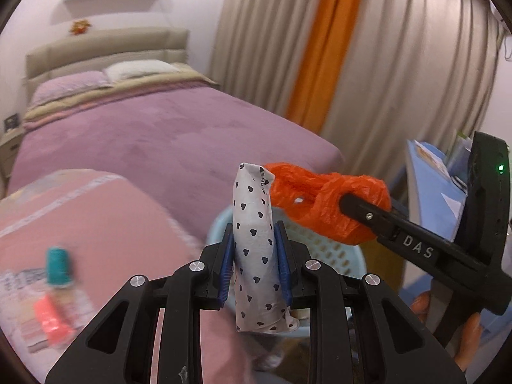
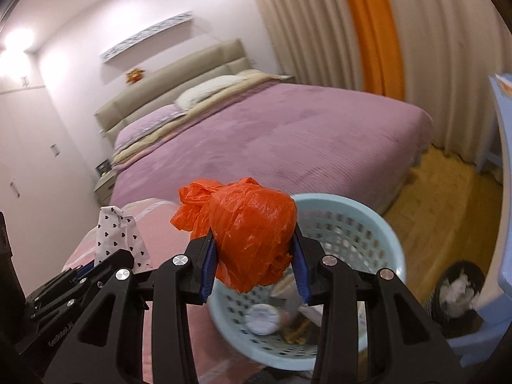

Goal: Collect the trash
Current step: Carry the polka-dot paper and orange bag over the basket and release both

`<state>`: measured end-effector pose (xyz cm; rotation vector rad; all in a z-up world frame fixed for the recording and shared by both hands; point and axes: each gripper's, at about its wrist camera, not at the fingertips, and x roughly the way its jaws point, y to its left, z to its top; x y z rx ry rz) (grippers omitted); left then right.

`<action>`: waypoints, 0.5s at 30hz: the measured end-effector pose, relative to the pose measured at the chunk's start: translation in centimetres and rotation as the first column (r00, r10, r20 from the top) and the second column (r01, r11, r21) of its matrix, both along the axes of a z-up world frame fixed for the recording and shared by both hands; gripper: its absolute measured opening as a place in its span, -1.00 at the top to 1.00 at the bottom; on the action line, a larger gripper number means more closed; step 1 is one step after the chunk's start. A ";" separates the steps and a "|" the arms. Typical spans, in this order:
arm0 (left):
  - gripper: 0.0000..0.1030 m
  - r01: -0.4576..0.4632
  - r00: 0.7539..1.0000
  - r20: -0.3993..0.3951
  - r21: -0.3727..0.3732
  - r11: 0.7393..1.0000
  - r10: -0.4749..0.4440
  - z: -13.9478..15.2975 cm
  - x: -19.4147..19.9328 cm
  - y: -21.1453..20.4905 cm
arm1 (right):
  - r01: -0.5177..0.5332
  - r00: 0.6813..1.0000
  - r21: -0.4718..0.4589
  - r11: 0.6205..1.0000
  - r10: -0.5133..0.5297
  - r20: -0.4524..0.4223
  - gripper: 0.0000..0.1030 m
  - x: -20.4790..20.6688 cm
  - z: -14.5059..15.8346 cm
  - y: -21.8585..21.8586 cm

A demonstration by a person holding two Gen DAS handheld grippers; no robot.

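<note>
My left gripper (image 1: 255, 243) is shut on a white wrapper with black hearts (image 1: 256, 256), held upright above a light blue perforated basket (image 1: 332, 249). My right gripper (image 2: 254, 249) is shut on a knotted orange plastic bag (image 2: 249, 230), held over the same basket (image 2: 352, 224), which holds some trash. In the left wrist view the right gripper (image 1: 347, 203) with the orange bag (image 1: 323, 204) is just right of the wrapper. In the right wrist view the wrapper (image 2: 120, 236) and left gripper (image 2: 83, 270) are at the lower left.
A pink-covered surface (image 1: 83, 217) at the left holds a teal bottle (image 1: 59, 265), an orange-pink item (image 1: 52, 320) and papers. A purple bed (image 1: 166, 134) lies behind. A black bin with white tissue (image 2: 457, 291) and blue furniture (image 2: 502, 192) stand at the right. Curtains hang behind.
</note>
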<state>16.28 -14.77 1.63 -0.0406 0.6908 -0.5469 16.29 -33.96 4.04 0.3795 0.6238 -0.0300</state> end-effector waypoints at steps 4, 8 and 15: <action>0.55 0.036 0.999 -0.038 0.016 0.999 -0.035 -1.6 1.4 -2.2 | 0.048 0.997 0.021 0.999 -0.047 -0.068 0.22 0.4 -2.0 -2.8; 0.52 0.052 0.996 -0.068 0.039 0.998 -0.049 -3.0 2.3 -3.6 | 0.074 0.992 0.038 0.996 -0.070 -0.108 0.21 0.8 -3.5 -4.2; -0.16 0.058 0.996 -0.067 0.044 0.997 -0.055 -3.7 2.3 -3.5 | 0.095 0.981 0.054 0.994 -0.084 -0.175 -0.36 1.8 -5.6 -5.2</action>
